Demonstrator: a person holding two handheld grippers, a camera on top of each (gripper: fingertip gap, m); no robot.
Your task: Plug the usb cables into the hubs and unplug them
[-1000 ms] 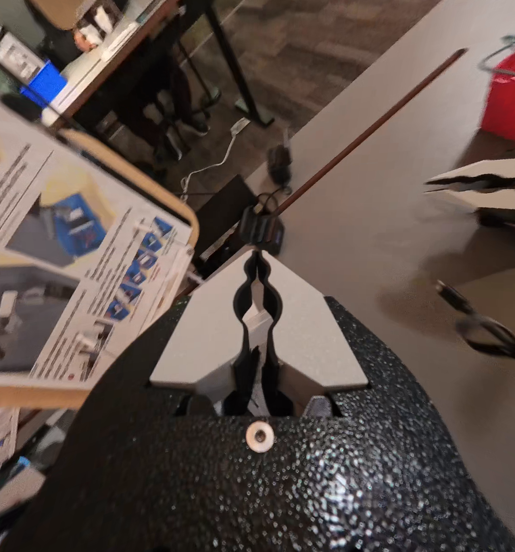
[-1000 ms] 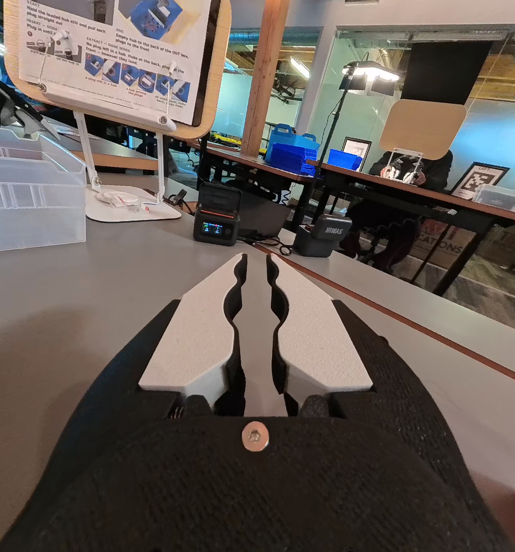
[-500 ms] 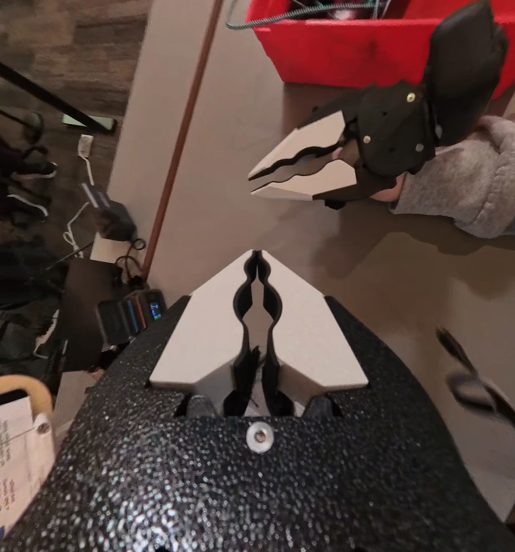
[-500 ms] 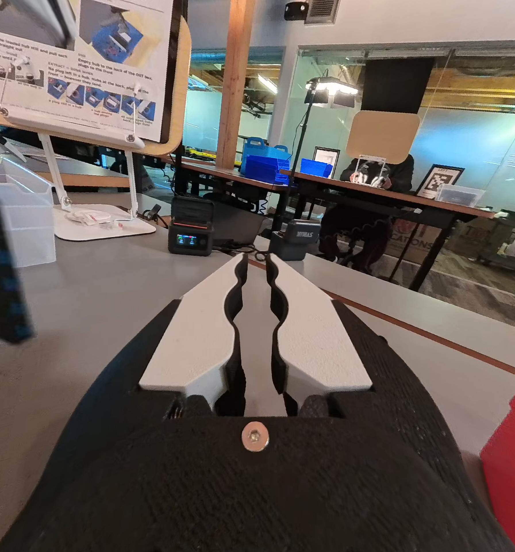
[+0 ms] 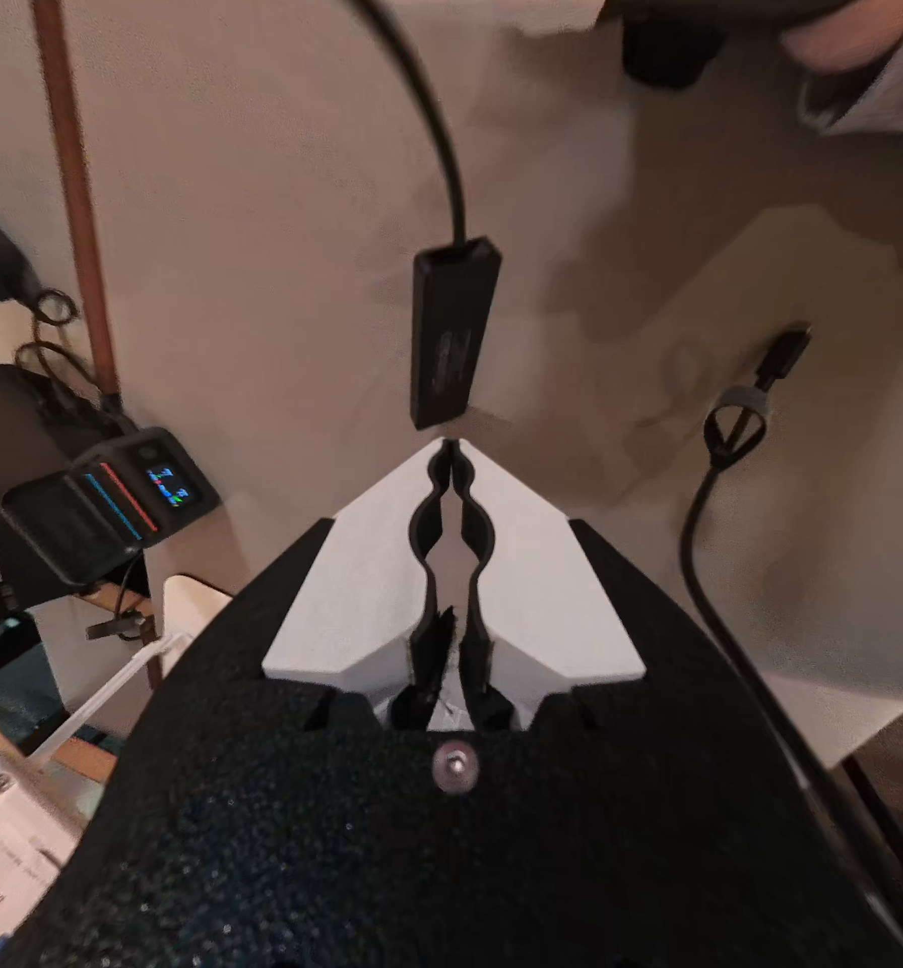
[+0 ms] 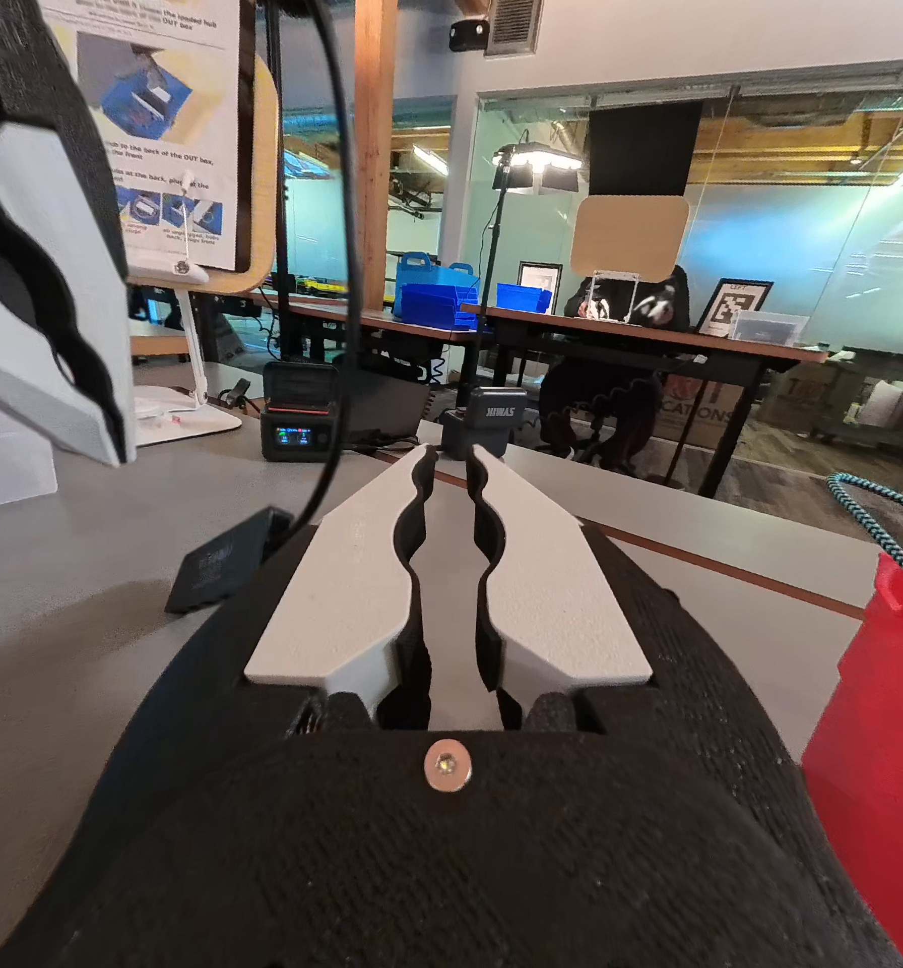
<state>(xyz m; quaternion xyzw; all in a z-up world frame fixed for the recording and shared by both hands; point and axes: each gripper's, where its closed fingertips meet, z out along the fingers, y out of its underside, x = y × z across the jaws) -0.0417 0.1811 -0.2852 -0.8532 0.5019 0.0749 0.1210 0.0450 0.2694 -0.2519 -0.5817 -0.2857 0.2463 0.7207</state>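
A black USB hub [image 5: 452,335] hangs by its own black cable [image 5: 439,131], its lower end at or just above the grey table [image 5: 229,262]. My left gripper [image 5: 449,444] is shut, points down at the table, and its tips are just short of the hub's near end. A second stretch of black cable with a plug [image 5: 784,356] dangles to the right. In the right wrist view the hub [image 6: 219,565] is left of my right gripper [image 6: 449,461], which is open and empty, low over the table. The left gripper [image 6: 119,450] hangs above the hub. What holds the cable is out of view.
A red bin [image 6: 884,733] with a teal braided cable [image 6: 884,508] stands close on the right. A black box with a small screen [image 6: 295,424], a black charger [image 6: 483,424] and an instruction board on a stand [image 6: 177,131] are at the table's far edge. A sleeve [image 5: 878,89] shows. One gripper's finger ends stand about 12 centimeters off the other's.
The left gripper swung from facing the floor and far table edge to pointing down at the table, and the dangling hub came down in front of its tips. The right gripper shifted right, beside the red bin.
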